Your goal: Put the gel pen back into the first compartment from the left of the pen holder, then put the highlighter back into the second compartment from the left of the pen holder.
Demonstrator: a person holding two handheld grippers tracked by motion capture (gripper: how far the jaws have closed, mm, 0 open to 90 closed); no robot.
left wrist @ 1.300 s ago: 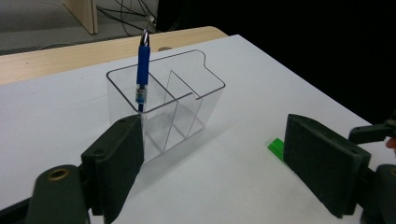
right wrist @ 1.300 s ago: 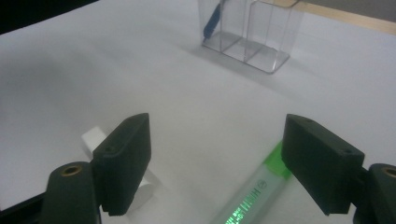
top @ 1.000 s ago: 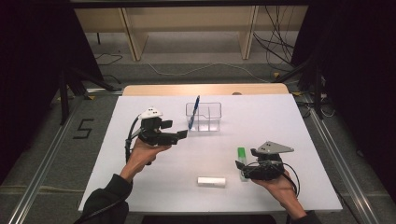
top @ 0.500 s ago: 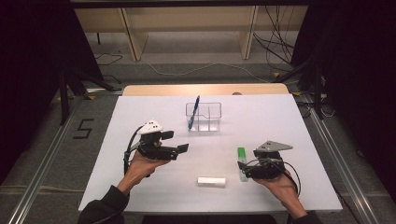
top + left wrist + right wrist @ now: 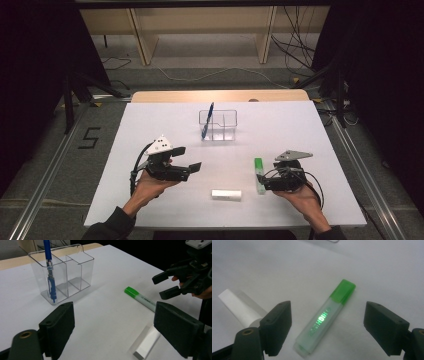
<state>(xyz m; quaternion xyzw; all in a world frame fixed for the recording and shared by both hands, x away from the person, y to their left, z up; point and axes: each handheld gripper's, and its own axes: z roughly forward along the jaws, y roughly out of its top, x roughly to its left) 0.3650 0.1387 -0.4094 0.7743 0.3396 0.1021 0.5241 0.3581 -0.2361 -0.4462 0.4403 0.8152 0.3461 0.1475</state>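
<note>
The right gripper (image 5: 262, 184) sits at the lower right of the high view, held in a hand (image 5: 303, 202) that comes up from the bottom edge. Its jaws are wide open, one on each side of the green highlighter (image 5: 259, 175), and they hold nothing. In the right gripper view the highlighter (image 5: 325, 315) lies flat on the white counter (image 5: 387, 270) in the middle of the frame, between the two black jaws and not touching them. Its green cap points to the upper right of that frame.

The left gripper (image 5: 192, 169) is at the lower left of the high view, in the other hand (image 5: 147, 187). Its jaws are wide open too, and empty.

A small white block (image 5: 226, 194) lies on the counter near the bottom middle of the high view, just left of the highlighter. In the left gripper view the block (image 5: 147, 341) is at the lower right, close to one jaw.

A clear plastic holder (image 5: 218, 124) stands in the upper middle of the high view. A blue pen (image 5: 207, 120) leans in its left part
</note>
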